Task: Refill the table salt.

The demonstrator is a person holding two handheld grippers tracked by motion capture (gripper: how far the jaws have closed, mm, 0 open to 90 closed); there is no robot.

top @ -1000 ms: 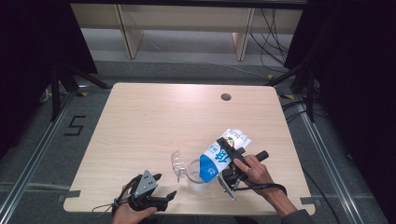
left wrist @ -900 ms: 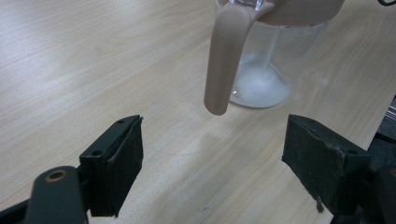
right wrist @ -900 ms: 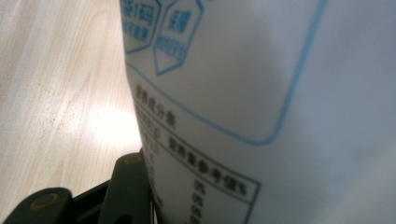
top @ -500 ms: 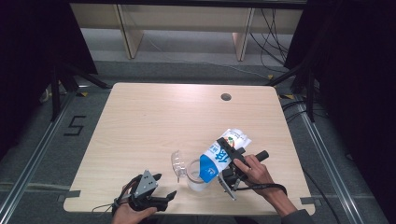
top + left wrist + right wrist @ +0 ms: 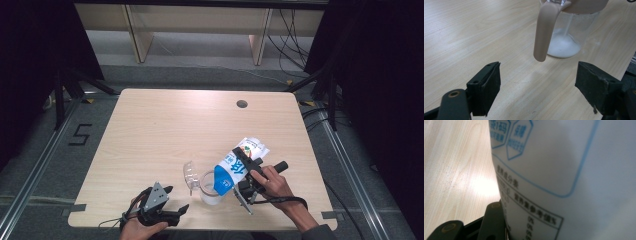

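A white and blue bag [image 5: 231, 170] hangs tilted, its blue lower end over a clear jug [image 5: 210, 194] near the table's front edge. My right gripper [image 5: 246, 162] is shut on the bag's middle. In the right gripper view the printed bag [image 5: 564, 170] stands close against one black finger [image 5: 492, 220]. The jug [image 5: 571, 30] has a beige handle [image 5: 544, 32] and holds some white powder [image 5: 564, 46] at its bottom. My left gripper [image 5: 176, 199] stands open at the front left of the jug, a short way from it. Nothing lies between my left gripper's [image 5: 539, 85] jaws.
The wooden table [image 5: 165, 130] has a round cable hole [image 5: 242, 104] at its back right. A clear curved piece [image 5: 190, 174] sticks up at the jug's left side. Black stands and cables flank the table on the floor.
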